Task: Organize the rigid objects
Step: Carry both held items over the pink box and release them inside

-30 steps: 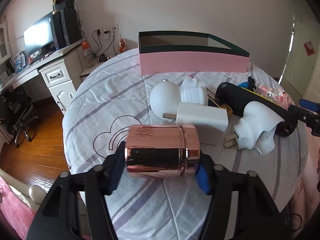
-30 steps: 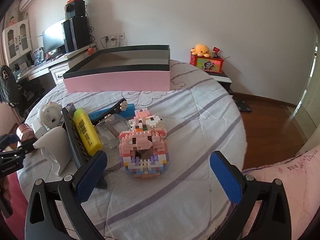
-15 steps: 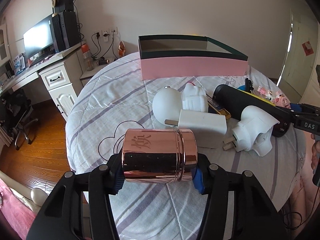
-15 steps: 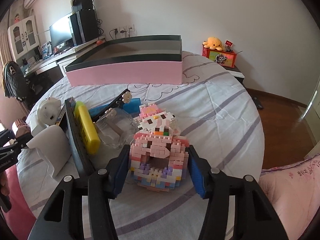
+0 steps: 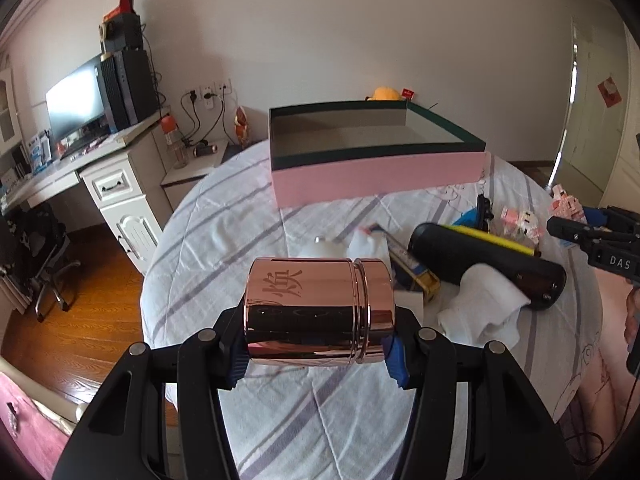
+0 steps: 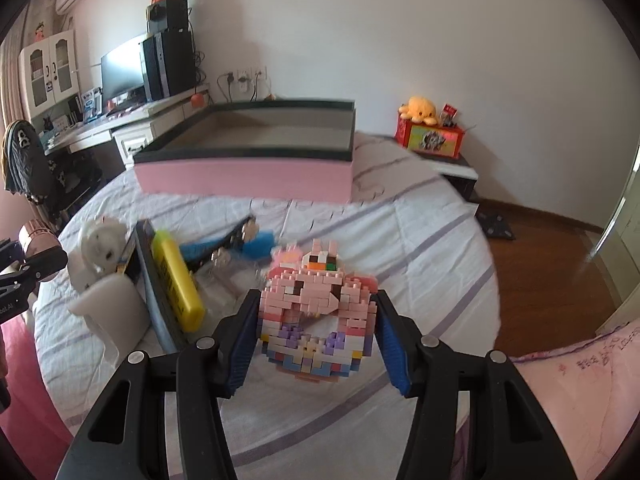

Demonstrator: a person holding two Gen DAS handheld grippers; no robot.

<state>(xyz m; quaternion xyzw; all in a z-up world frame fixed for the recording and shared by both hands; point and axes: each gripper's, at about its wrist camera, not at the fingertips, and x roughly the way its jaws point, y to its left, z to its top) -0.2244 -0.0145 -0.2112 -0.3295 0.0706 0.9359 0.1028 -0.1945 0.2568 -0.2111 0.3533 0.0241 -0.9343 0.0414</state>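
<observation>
Clamping a rose-gold metal canister (image 5: 318,312) sideways between its blue pads, the left gripper (image 5: 316,344) holds it clear of the striped bedspread (image 5: 224,240), the engraved character on the canister's side facing the camera. In the left wrist view the open pink box (image 5: 376,174) with its dark rim lies on the bed at twelve o'clock from the canister, well apart. At two to three o'clock sits the clutter: a black cylinder (image 5: 480,256), a white plug adapter (image 5: 480,308) touching its near side, and a yellow bar (image 5: 496,238) along its far side. The right gripper (image 6: 316,336) has its jaws closed narrow on a pink brick-built figure (image 6: 316,320), the pads pressing its two flanks; whether the figure's base touches the bedspread cannot be told. In the right wrist view the pink box stands at twelve o'clock beyond the figure. At nine to ten o'clock lie the yellow bar, a white round toy (image 6: 100,246) and a blue tool (image 6: 228,246)
</observation>
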